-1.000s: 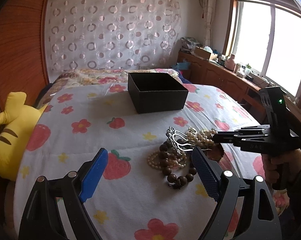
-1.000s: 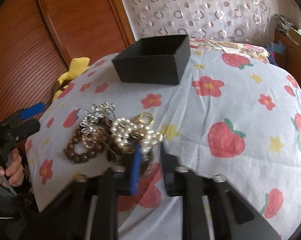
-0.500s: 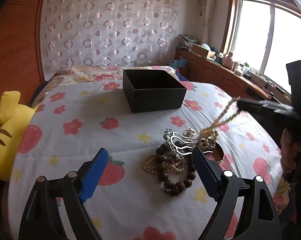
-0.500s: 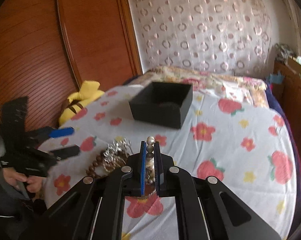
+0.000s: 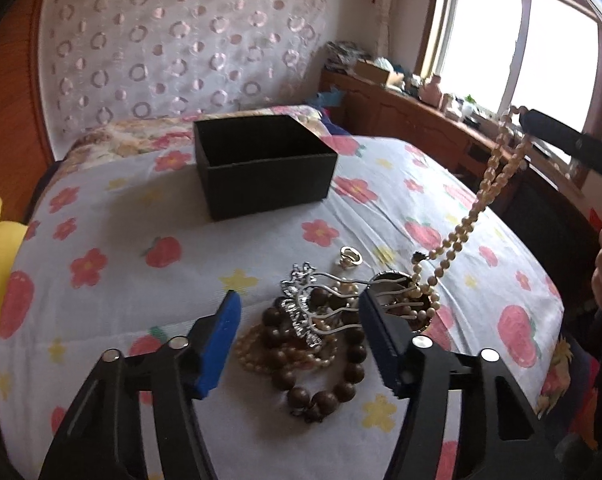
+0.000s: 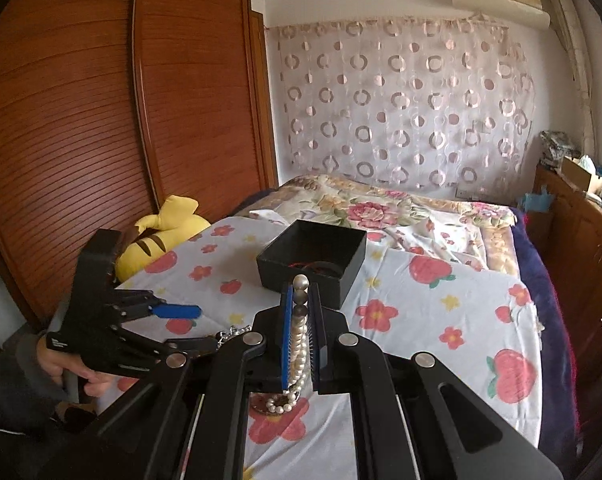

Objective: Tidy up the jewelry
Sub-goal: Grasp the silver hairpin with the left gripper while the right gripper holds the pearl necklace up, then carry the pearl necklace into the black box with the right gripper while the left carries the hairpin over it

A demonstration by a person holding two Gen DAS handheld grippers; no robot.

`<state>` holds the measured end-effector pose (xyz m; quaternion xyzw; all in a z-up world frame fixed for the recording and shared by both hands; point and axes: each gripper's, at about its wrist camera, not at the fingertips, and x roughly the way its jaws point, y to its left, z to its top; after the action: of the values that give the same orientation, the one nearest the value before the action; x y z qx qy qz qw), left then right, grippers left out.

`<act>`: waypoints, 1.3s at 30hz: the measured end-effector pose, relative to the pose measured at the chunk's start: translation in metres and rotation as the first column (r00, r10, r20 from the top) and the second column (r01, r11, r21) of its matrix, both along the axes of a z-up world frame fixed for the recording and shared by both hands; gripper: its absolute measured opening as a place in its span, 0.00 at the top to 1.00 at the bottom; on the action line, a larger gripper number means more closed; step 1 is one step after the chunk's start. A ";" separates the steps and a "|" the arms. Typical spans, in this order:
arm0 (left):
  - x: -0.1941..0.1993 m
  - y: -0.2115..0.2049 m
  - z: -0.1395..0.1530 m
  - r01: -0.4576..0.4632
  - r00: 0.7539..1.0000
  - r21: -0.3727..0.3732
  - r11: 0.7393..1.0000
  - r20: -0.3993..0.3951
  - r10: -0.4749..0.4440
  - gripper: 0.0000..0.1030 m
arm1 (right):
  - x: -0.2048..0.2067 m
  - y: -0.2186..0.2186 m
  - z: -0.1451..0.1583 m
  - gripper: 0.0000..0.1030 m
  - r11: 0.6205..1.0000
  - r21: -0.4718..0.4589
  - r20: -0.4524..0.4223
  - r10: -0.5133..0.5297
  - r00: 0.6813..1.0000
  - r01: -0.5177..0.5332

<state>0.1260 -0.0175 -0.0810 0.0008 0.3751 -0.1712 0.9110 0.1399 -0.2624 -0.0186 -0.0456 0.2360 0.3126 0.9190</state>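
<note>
A jewelry pile lies on the flowered bedspread (image 5: 101, 208): a silver hair comb (image 5: 305, 304), a brown bead bracelet (image 5: 321, 392), a small pearl bracelet (image 5: 257, 354) and a gold ring (image 5: 351, 258). My left gripper (image 5: 301, 316) straddles the comb and beads; its jaws are closing and the blue pads stand clear of them. My right gripper (image 6: 301, 292), also in the left wrist view (image 5: 531, 118), is raised and shut on the pearl necklace (image 6: 299, 336), whose strand (image 5: 477, 204) hangs down to the pile. The open black box (image 5: 265, 164) sits beyond.
A yellow plush toy (image 6: 161, 236) lies at the bed's left edge beside the wooden wardrobe (image 6: 81, 120). A cluttered wooden sideboard (image 5: 413, 120) runs under the window on the right. Something dark and red lies inside the box (image 6: 313, 256).
The right gripper rose with the pearl necklace, drawing the strand up out of the pile. The left gripper moved in over the comb and beads, and its jaws narrowed.
</note>
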 end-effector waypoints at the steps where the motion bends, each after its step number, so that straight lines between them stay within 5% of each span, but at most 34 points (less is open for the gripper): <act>1: 0.004 -0.004 -0.002 0.008 1.000 0.009 1.000 -0.012 -0.008 0.47 | -0.001 -0.001 0.000 0.92 1.000 -0.001 0.002 -0.002 1.000 0.002; 7: 0.021 -0.013 -0.008 0.017 0.998 0.023 1.000 -0.056 -0.015 0.53 | -0.003 -0.005 0.002 0.92 1.000 0.000 0.010 -0.013 1.000 0.013; 11: 0.035 -0.017 -0.016 0.012 0.994 0.046 0.999 -0.110 -0.006 0.76 | -0.005 -0.009 0.008 0.92 1.000 0.011 0.021 -0.018 1.000 0.018; 22: 0.045 -0.012 -0.022 0.023 0.990 0.009 1.000 -0.137 -0.022 0.75 | -0.006 -0.014 0.012 0.92 1.000 0.019 0.028 -0.018 0.999 0.017; 39: 0.010 -0.023 0.028 0.072 0.997 0.008 0.997 0.041 -0.072 0.93 | -0.014 -0.007 0.035 0.92 1.000 0.003 0.081 -0.009 0.997 0.009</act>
<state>0.1364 -0.0403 -0.0534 0.0206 0.3565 -0.2026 0.9119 0.1263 -0.2691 0.0165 -0.0558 0.1980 0.3066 0.9293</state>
